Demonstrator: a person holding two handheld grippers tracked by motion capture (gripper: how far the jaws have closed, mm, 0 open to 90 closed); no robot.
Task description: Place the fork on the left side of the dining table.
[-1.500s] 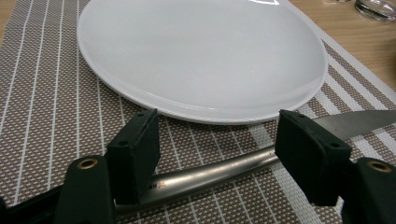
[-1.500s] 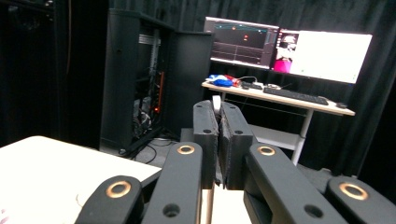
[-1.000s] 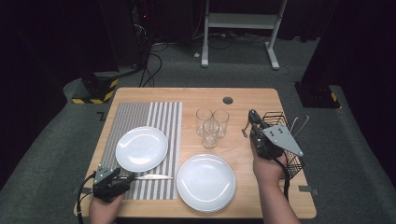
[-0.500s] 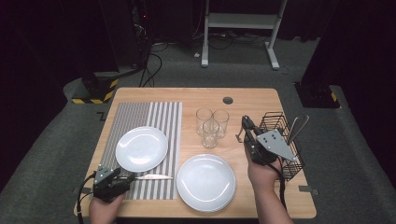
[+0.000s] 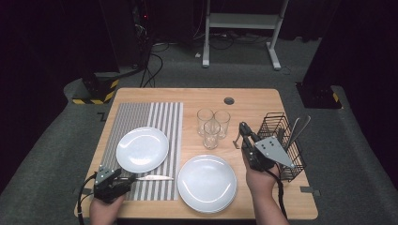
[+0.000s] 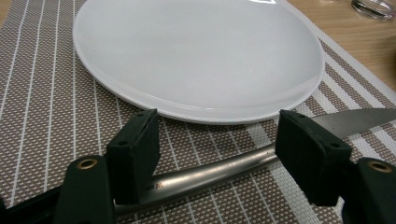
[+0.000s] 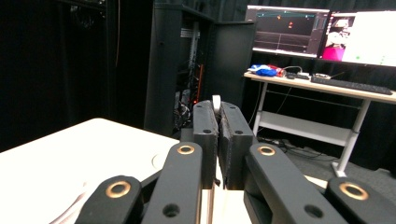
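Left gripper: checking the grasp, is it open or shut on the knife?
Open. The left gripper straddles the knife handle, with gaps visible beside both pads.

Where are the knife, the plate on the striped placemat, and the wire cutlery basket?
knife [image 6: 205, 173]: left gripper view, on the steel handle between the open jaws.
plate on the placemat [image 5: 142, 149]: high view, on its white centre.
wire cutlery basket [image 5: 272, 123]: high view, on its black wire rim at the far left.
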